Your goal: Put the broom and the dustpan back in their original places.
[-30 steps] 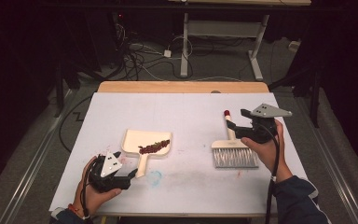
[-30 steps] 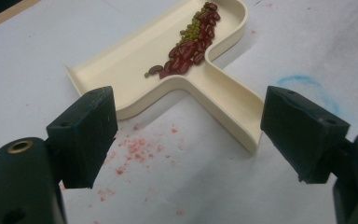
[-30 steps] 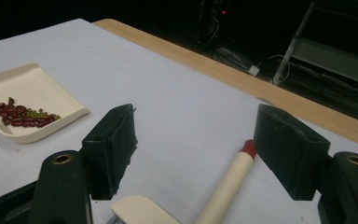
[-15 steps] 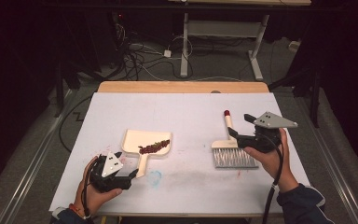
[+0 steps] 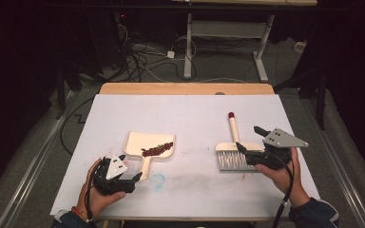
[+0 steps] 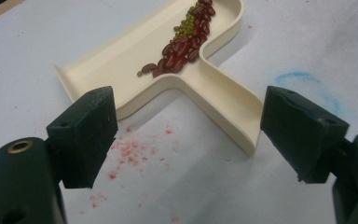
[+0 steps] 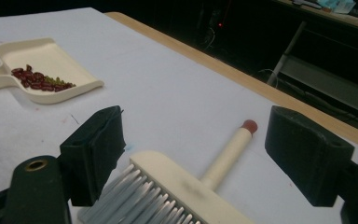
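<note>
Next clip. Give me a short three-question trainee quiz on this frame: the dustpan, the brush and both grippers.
1. True or false: the left gripper is shut on the handle of the cream plastic dustpan.
2. What lies in the dustpan? A) red and green beans B) paper scraps C) nothing
3. Fill in: the cream brush with pale bristles has a handle with a ___ tip, and the right gripper is open beside it.

Key
1. False: its jaws stand wide apart, and the handle lies just beyond them, untouched.
2. A
3. red
</note>
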`<state>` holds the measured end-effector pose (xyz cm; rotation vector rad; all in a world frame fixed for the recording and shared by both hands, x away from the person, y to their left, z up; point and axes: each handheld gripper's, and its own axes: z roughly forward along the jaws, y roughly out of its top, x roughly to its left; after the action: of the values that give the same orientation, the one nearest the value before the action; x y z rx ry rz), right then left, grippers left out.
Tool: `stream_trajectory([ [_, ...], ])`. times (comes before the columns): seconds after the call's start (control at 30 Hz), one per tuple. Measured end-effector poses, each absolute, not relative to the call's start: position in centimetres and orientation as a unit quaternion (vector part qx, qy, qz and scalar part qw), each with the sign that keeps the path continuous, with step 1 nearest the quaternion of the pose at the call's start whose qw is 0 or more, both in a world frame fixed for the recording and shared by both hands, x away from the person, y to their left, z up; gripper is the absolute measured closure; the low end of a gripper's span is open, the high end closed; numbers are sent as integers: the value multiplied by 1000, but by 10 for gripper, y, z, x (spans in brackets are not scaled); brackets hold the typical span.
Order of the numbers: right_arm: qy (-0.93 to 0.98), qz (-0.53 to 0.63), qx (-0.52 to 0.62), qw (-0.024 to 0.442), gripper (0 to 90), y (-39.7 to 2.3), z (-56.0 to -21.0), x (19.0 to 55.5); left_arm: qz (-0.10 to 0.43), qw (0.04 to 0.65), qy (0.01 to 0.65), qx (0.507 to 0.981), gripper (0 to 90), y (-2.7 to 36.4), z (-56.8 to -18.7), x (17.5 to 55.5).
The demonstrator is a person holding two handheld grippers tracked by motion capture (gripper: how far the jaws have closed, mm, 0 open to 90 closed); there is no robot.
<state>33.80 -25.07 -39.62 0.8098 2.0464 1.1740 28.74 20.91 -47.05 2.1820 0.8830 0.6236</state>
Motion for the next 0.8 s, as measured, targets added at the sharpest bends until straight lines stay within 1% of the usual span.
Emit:
stream_trajectory([
  [0.13, 778, 449, 297, 322, 196, -255, -402, 332, 255, 343, 332, 841, 186, 209, -470, 287],
  [0.23, 777, 452, 299, 320, 197, -258, -408, 328, 254, 342, 330, 842, 185, 209, -470, 287],
  [0.3, 776, 447, 294, 333, 207, -259, -413, 324, 253, 342, 328, 843, 183, 209, -470, 287],
  [0.43, 781, 439, 285, 340, 207, -260, -422, 317, 254, 339, 325, 846, 182, 208, -470, 287],
  [0.8, 787, 434, 289, 330, 217, -265, -448, 302, 255, 341, 320, 846, 174, 208, -470, 287],
])
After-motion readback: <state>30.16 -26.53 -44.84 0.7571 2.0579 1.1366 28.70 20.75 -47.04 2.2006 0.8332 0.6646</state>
